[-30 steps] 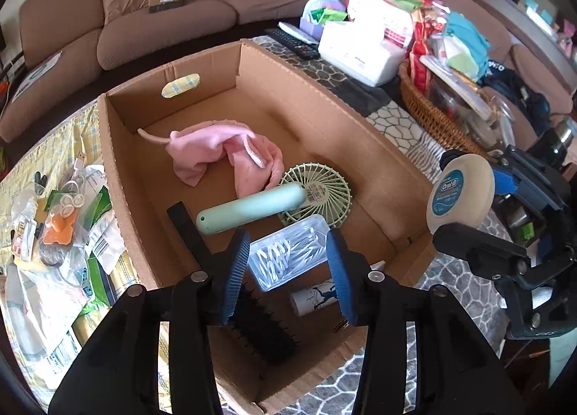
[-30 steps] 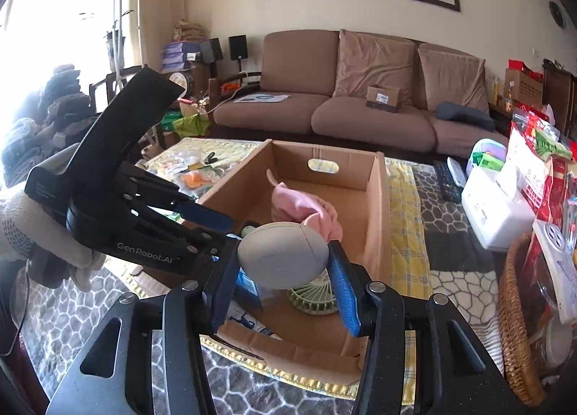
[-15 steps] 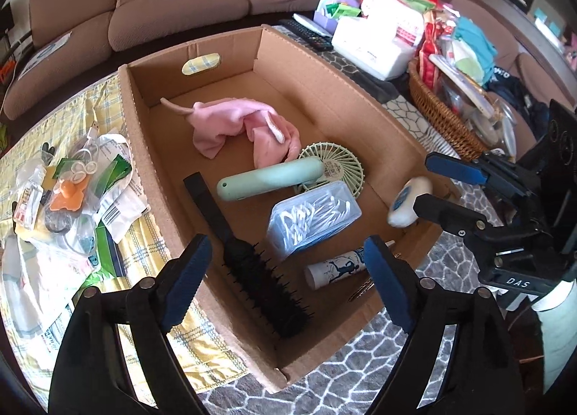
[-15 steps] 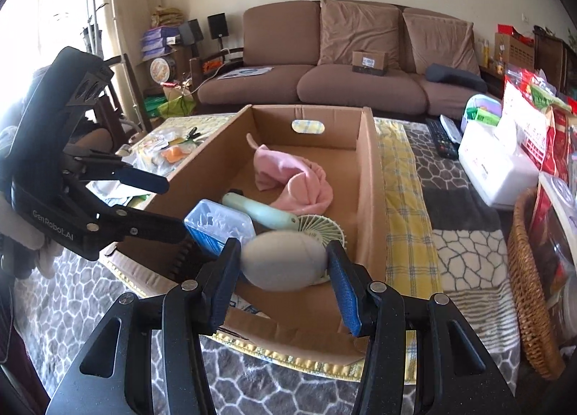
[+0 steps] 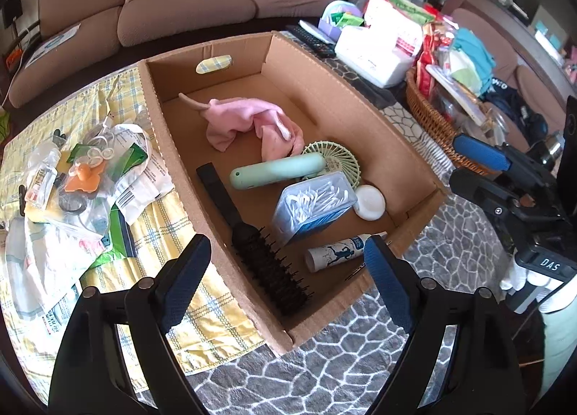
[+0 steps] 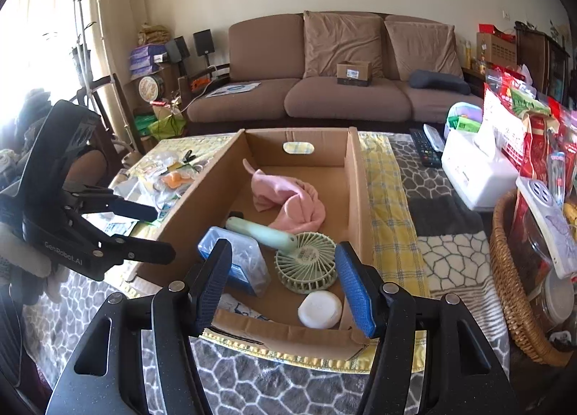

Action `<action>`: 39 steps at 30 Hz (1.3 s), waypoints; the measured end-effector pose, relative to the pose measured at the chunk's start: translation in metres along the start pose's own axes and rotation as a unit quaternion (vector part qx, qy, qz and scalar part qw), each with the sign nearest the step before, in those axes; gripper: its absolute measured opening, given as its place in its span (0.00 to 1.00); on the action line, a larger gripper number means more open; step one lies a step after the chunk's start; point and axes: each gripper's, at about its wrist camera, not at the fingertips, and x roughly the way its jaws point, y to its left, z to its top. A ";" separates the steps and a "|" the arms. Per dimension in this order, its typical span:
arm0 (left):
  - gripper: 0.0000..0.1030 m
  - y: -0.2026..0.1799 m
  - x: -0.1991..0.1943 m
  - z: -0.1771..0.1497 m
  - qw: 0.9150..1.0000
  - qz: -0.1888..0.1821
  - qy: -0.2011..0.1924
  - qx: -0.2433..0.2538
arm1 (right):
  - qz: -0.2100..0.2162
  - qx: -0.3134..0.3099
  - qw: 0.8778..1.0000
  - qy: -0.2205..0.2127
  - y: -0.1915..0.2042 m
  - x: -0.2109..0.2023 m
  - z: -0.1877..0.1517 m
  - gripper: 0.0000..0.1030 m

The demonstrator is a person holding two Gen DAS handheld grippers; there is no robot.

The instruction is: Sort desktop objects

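An open cardboard box (image 5: pixel 360 97) (image 6: pixel 355 198) holds a pink cloth (image 5: pixel 249 122), a green hand fan (image 5: pixel 285 171) (image 6: pixel 306 263), a clear box of cotton swabs (image 5: pixel 313 202), a black hairbrush (image 5: pixel 259 249), a small tube (image 5: pixel 339 249) and a white round floss case (image 5: pixel 368 202) (image 6: pixel 320 309) in its near corner. My left gripper (image 5: pixel 285 270) is open and empty above the box's near edge. My right gripper (image 6: pixel 283 288) is open and empty just above the floss case; it also shows in the left wrist view (image 5: pixel 476 166).
Loose packets and small items (image 5: pixel 83 177) lie on the yellow cloth left of the box. A wicker basket (image 5: pixel 432 119) of packages, a white tissue box (image 5: pixel 375 57) and remotes (image 5: pixel 313 43) stand to the right. A brown sofa (image 6: pixel 342 90) is behind.
My right gripper opened and let the floss case drop into the box's near corner. My left gripper opened wide and drew back from the box.
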 end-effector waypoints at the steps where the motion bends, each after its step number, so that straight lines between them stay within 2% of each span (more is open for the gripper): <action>1: 0.87 0.001 -0.004 -0.002 1.000 -0.001 -0.003 -0.002 | 0.004 -0.001 1.000 0.001 0.005 -0.003 0.003 0.60; 4: 1.00 0.009 -0.018 -0.013 1.000 -0.005 -0.013 -0.009 | 0.005 -0.018 1.000 0.004 0.027 -0.008 0.011 0.60; 8: 1.00 0.028 -0.040 -0.034 0.999 -0.016 -0.024 -0.022 | 0.007 -0.026 0.999 0.018 0.059 -0.007 0.017 0.60; 10: 1.00 0.042 -0.052 -0.047 0.999 -0.017 -0.029 -0.029 | 0.013 -0.033 0.999 0.013 0.077 -0.007 0.017 0.71; 12: 1.00 0.059 -0.064 -0.062 0.998 -0.015 -0.036 -0.039 | 0.037 -0.027 0.999 0.011 0.095 -0.004 0.018 0.94; 13: 1.00 0.069 -0.070 -0.071 0.998 -0.012 -0.040 -0.045 | 0.052 -0.022 0.998 0.010 0.104 -0.003 0.019 0.99; 15: 1.00 0.091 -0.082 -0.086 0.997 -0.004 -0.048 -0.059 | 0.059 -0.023 0.998 0.006 0.126 0.002 0.020 1.00; 20: 1.00 0.155 -0.110 -0.124 0.993 0.022 -0.064 -0.098 | 0.062 -0.045 0.997 0.028 0.183 0.028 0.022 1.00; 25: 1.00 0.222 -0.127 -0.158 0.986 0.050 -0.075 -0.140 | 0.064 -0.071 0.994 0.046 0.238 0.062 0.023 1.00; 28: 1.00 0.260 -0.130 -0.172 0.980 0.062 -0.081 -0.171 | 0.068 -0.063 0.995 0.049 0.263 0.083 0.023 1.00; 34: 1.00 0.314 -0.121 -0.188 0.973 0.080 -0.078 -0.202 | 0.082 -0.011 0.995 0.050 0.281 0.125 0.024 1.00; 39: 1.00 0.337 -0.107 -0.182 0.972 0.067 -0.076 -0.212 | 0.076 0.031 0.995 0.049 0.275 0.154 0.026 1.00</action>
